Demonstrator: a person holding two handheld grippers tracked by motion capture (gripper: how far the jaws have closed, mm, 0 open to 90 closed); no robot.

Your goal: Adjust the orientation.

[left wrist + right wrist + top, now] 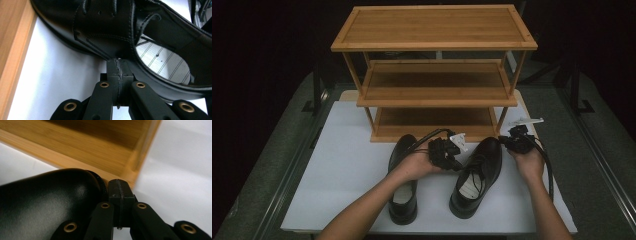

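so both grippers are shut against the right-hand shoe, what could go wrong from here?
1. Both the left gripper and right gripper are shut with nothing between the fingers, so they can only push the right shoe; it may twist or tip.
2. The shoe's toe sits close to the rack's bottom shelf; a push could jam it against the edge.
3. A sideways shove could knock it into the left shoe.

Black hand-held gripper [117, 67] jaws, brass-ringed screw holes.

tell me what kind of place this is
Probably a staged recording bench, not a home: a white tabletop in a dark room holds a three-tier bamboo shoe rack and two black leather dress shoes.
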